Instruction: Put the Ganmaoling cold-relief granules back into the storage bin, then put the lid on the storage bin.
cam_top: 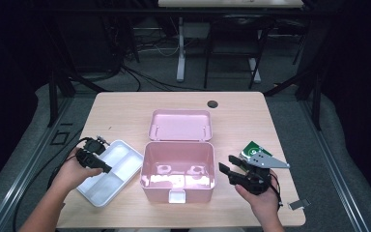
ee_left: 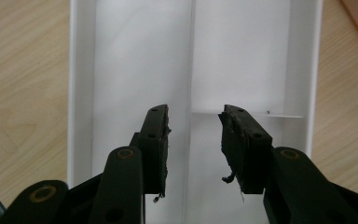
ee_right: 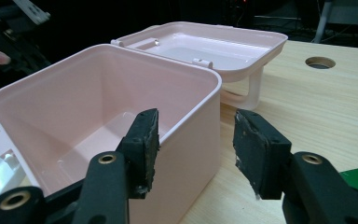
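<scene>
We hold our left tongs (cam_top: 107, 168) to the left of the pink box (cam_top: 178, 170), jaws parted with nothing between them. Our right tongs (cam_top: 225, 169) sit at the box's right side, aimed at its wall, jaws apart astride its corner, not pressing. Both forearms reach in from the near edge.

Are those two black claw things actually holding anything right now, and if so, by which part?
Nothing is held. The left gripper hangs open above the white tray. The right gripper stands open astride the pink box wall, pads apart from it.
</scene>
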Demonstrator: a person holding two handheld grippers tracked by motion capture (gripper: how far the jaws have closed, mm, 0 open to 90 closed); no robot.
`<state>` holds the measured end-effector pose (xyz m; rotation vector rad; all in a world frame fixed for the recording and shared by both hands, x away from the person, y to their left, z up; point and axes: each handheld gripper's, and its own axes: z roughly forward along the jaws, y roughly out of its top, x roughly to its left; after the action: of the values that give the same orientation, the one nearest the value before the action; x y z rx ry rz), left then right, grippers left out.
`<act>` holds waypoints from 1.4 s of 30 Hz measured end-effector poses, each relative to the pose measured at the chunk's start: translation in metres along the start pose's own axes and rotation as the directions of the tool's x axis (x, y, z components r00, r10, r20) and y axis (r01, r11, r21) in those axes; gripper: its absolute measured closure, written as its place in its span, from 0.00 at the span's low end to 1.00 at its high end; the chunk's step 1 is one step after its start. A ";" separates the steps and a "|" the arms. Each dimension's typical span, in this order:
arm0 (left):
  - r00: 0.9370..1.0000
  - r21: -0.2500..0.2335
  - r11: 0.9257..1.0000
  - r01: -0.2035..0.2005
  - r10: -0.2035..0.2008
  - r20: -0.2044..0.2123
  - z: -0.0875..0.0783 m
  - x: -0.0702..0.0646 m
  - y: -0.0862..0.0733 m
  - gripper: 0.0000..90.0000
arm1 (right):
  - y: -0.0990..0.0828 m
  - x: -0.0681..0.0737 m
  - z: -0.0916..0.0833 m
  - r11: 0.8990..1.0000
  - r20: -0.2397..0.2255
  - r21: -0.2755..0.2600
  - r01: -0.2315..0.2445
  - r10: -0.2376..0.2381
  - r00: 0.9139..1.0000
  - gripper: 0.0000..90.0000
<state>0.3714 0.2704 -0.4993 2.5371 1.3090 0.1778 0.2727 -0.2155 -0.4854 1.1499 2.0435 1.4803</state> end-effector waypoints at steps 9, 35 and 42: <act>0.997 -0.224 0.973 0.053 -0.037 0.074 -0.034 -0.008 -0.008 0.66 | 0.000 -0.002 0.005 0.995 -0.022 0.092 0.042 -0.040 0.999 0.56; 0.998 -0.321 0.947 -0.005 0.026 0.064 -0.046 -0.033 -0.006 0.58 | 0.027 -0.024 0.012 0.964 0.053 0.243 0.109 -0.126 0.991 0.46; 0.998 -0.318 0.948 -0.001 0.023 0.065 -0.046 -0.034 -0.007 0.57 | 0.035 -0.025 0.014 0.942 0.062 0.297 0.153 -0.179 0.982 0.41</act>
<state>0.3352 0.2555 -0.4572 2.2589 1.1361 0.2787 0.3112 -0.2222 -0.4631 1.0930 2.2874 1.0544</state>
